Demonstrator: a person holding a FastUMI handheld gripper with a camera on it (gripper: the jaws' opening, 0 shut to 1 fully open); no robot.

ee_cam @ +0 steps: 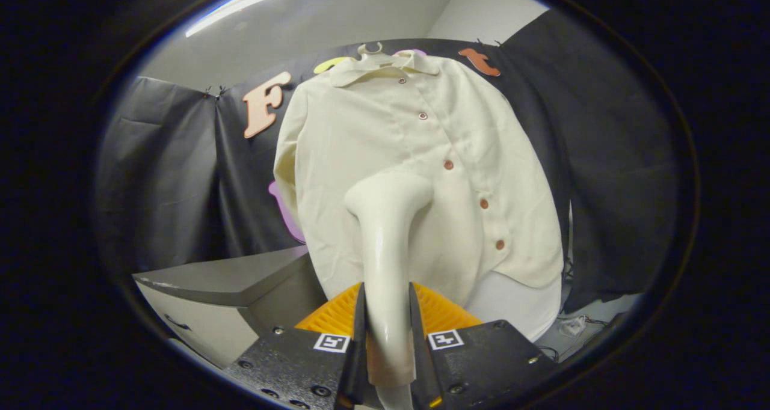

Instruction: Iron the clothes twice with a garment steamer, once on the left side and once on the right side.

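Fingers (361, 332) of the gripper (388, 338) are pressed against both sides of the garment steamer (385, 241), so the steamer is held tight between them by its handle. Its head is bent over at the top and is turned toward the shirt (421, 175).

The shirt is hung on a hanger (370, 50) against the dark booth wall. The steamer head is seen in front of the shirt's middle, just to the side of the row of buttons (448, 165), about level with the third button down. Whether the head is touching the cloth cannot be told from this view. A grey cabinet (228, 278) is seen below the shirt, off to one side of its bottom edge.

It looks like one side of the shirt is being steamed, or is about to be. To do this step well, the head should be kept flat and soft against the cloth, not poked into it. It should be moved slowly along one side of the button row, in one long line. The buttons should be stayed away from, so the head is not bumped. The grip should be kept firm, because the handle is smooth and could slip or twist. The other side of the button row should be given its own pass as well.
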